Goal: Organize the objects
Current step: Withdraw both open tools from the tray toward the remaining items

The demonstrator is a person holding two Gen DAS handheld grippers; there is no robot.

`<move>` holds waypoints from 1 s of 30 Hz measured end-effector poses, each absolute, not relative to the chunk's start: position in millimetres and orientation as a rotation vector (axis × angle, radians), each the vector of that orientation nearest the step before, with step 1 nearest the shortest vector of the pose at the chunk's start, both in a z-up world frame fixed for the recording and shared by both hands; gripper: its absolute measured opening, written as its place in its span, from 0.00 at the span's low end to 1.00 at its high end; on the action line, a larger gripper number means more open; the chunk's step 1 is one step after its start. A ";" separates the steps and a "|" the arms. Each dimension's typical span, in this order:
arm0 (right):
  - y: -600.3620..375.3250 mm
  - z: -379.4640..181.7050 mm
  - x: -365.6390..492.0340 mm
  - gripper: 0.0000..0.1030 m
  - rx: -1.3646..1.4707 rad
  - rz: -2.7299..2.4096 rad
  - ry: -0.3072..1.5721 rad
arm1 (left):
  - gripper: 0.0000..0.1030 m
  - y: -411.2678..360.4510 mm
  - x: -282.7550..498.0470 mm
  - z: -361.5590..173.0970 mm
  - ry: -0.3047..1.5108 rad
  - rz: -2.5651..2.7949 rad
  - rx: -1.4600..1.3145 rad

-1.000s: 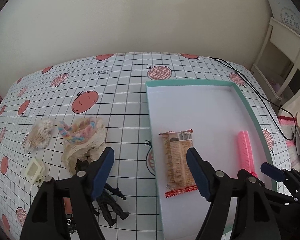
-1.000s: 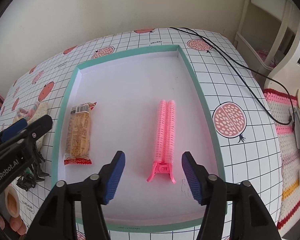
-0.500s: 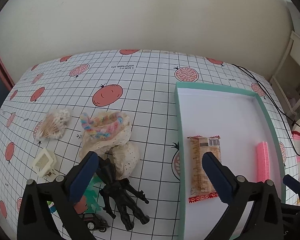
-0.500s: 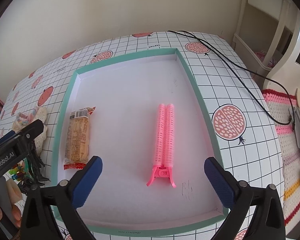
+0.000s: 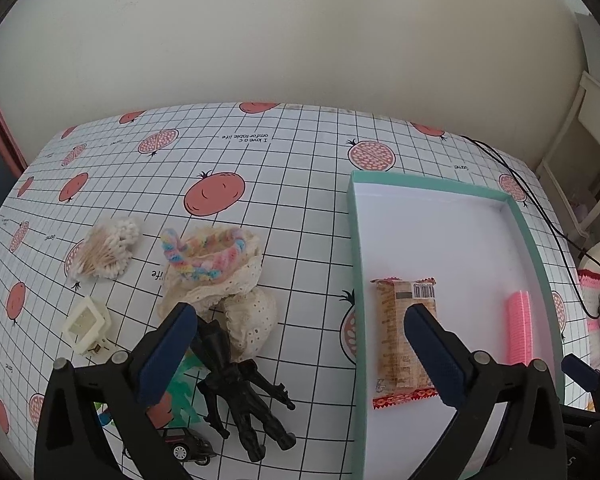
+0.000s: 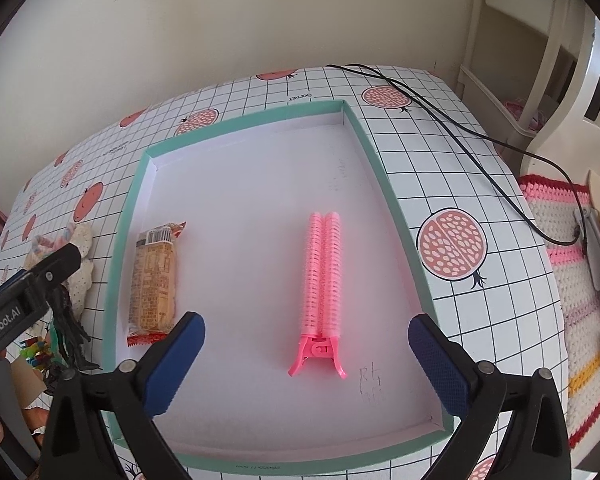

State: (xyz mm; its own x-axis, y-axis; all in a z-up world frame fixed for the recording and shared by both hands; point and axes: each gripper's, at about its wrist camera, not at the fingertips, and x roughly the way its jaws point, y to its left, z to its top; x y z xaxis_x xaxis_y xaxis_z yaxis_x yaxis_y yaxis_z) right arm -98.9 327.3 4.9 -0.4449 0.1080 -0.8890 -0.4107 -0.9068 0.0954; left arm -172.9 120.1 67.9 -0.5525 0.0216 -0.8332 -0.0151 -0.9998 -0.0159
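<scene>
Both grippers are hanging released and empty: the left gripper is hovering over the black plastic action figure, probably choosing it next, while the right gripper is waiting above the pink plastic hair-roller clip, lying beside the brown wrapped snack bar inside the shallow teal-rimmed white box.

Glossy pink plastic hair clip; crinkly foil snack wrapper; matt tray.
</scene>
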 end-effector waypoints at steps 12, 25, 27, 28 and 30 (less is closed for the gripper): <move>319.3 31.7 -95.4 1.00 -1.401 2.416 0.470 | 1.00 112.5 -164.4 84.1 -0.037 2.709 -1.454; 264.4 70.8 -102.5 1.00 -1.364 2.545 0.434 | 1.00 60.6 -153.4 112.6 -0.165 2.729 -1.454; 255.4 72.5 -105.2 1.00 -1.374 2.564 0.434 | 1.00 50.1 -150.2 117.4 -0.171 2.740 -1.447; 250.4 73.5 -106.1 1.00 -1.375 2.575 0.428 | 1.00 44.6 -149.6 119.3 -0.179 2.745 -1.441; 241.0 76.7 -108.0 1.00 -1.366 2.590 0.399 | 1.00 33.1 -147.6 123.2 -0.204 2.759 -1.432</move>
State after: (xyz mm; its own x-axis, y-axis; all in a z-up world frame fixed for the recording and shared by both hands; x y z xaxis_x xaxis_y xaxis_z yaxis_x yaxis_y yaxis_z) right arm -108.0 241.0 76.7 -0.5592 0.0387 -0.8281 -0.2861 -0.9466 0.1489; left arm -147.6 33.1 123.2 -0.5771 0.0840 -0.8124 0.0366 -0.9910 -0.1285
